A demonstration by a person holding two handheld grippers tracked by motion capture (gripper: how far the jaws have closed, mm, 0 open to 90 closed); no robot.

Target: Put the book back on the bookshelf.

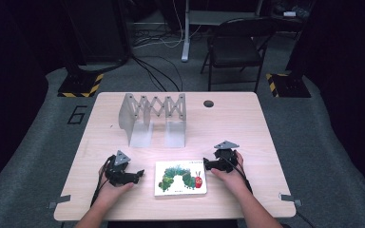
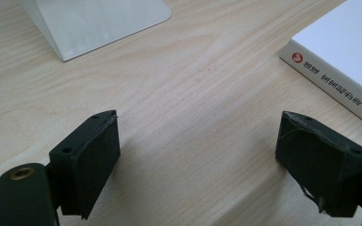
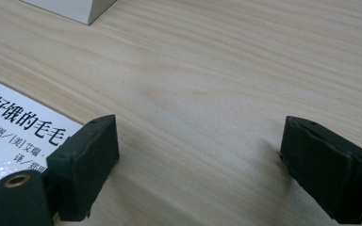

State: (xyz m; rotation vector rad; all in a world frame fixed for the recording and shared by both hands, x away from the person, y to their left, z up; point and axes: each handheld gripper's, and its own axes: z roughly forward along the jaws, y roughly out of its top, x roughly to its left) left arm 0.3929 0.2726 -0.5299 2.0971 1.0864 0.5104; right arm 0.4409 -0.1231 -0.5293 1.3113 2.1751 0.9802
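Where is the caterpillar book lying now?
In the high view, the book lies flat near the table's front edge, between the left gripper and right gripper.

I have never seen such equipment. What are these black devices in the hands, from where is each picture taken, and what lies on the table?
A person sits at a wooden table and holds a hand-operated clamp in each hand: the left gripper and the right gripper. One picture comes from a camera above; the other two come from cameras on the grippers, looking along their black jaws. On the table lie a picture book with a caterpillar cover and a metal expanding book rack. Both grippers are open, holding nothing.
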